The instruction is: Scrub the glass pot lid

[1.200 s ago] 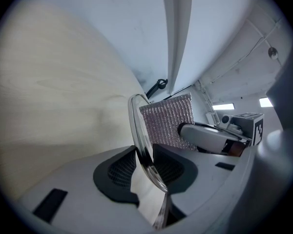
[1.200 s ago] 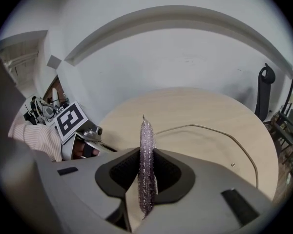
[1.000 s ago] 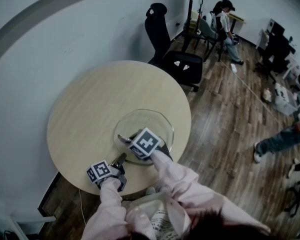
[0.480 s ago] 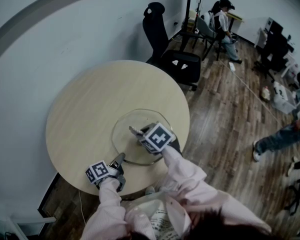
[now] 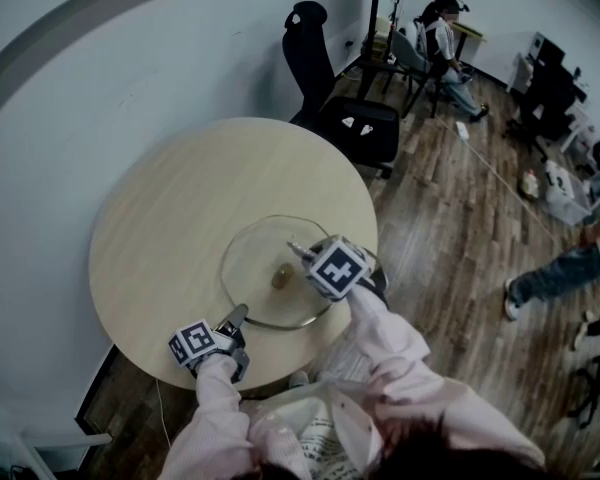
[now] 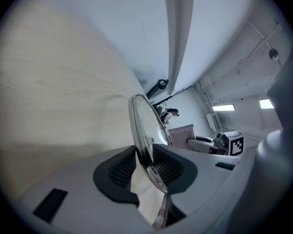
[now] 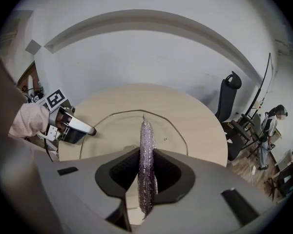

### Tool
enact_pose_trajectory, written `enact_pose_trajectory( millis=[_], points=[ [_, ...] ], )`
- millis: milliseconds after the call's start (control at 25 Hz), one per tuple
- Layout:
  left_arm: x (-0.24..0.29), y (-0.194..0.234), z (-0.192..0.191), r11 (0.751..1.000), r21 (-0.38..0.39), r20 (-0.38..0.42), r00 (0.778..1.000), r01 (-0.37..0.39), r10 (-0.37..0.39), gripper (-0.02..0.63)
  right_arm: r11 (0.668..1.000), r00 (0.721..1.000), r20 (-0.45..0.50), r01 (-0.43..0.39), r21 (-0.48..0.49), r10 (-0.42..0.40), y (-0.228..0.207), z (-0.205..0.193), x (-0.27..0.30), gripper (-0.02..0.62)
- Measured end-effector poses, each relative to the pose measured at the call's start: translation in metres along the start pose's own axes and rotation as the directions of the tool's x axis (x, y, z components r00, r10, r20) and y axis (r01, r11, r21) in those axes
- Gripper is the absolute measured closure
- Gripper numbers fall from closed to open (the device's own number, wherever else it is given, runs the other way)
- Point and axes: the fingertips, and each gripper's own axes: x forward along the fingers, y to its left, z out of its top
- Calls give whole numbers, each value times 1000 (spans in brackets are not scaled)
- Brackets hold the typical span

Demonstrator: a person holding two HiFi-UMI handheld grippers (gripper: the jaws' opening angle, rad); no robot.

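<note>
Head view showed the left tool (image 5: 236,316) pinching the rim of the glass lid (image 5: 255,260), the right tool (image 7: 145,165) clamping a scrub pad (image 7: 146,135); hard strokes might twist the lid loose.

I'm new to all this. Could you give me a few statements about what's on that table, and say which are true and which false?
1. The left gripper clamps the rim of the glass lid. True.
2. The right gripper is empty. False: a scrubbing pad is pinched between its jaws.
3. The lid stands upright on its edge. False: it lies flat on the round table.
4. A black office chair stands beyond the table. True.
</note>
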Motion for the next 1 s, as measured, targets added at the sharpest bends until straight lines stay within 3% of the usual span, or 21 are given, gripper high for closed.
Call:
enact_pose_trajectory(
  millis=[480,1000],
  points=[
    [1,1,-1,1000,-6,10,1000,-6,6,500,1000,999,-30,11,-21,-12,1,-17,2,515],
    [1,1,-1,1000,-5,13,1000,-12,12,500,999,997,-69,-33,-23,32,17,-26,9,515]
  ],
)
